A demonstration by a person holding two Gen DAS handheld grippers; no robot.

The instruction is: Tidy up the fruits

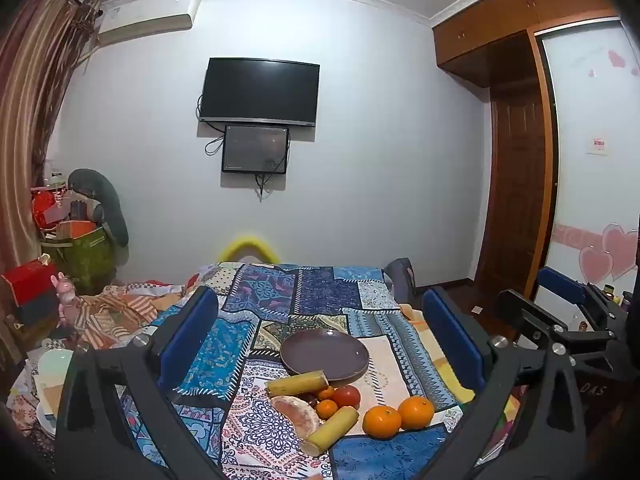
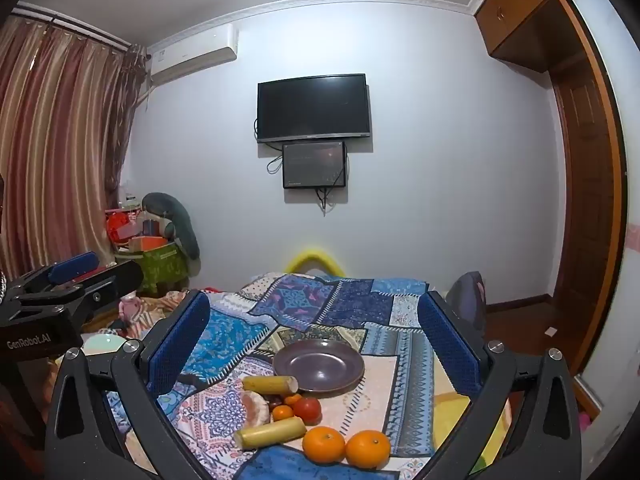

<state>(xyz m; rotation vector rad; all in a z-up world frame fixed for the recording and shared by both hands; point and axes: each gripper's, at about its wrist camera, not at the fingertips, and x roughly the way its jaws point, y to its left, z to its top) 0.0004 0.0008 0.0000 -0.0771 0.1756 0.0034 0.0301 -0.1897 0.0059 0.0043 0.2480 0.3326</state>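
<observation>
An empty purple plate (image 1: 325, 354) (image 2: 319, 365) lies on a patchwork-covered bed. In front of it sits a cluster of fruit: two yellow sugarcane pieces (image 1: 297, 383) (image 1: 330, 429) (image 2: 270, 384) (image 2: 270, 432), a peeled pomelo piece (image 1: 294, 409) (image 2: 254, 407), a red tomato (image 1: 346, 396) (image 2: 307, 408), small tangerines (image 1: 326, 408) (image 2: 283, 413) and two big oranges (image 1: 382, 421) (image 1: 416, 412) (image 2: 323, 443) (image 2: 368, 448). My left gripper (image 1: 320, 328) and right gripper (image 2: 316, 332) hover above and short of the fruit, both open wide with nothing between the blue pads.
The right gripper shows at the right edge of the left wrist view (image 1: 560, 320); the left gripper shows at the left edge of the right wrist view (image 2: 68, 288). Clutter, boxes and a plush toy (image 1: 100, 204) fill the left corner. A wardrobe (image 1: 516, 160) stands right.
</observation>
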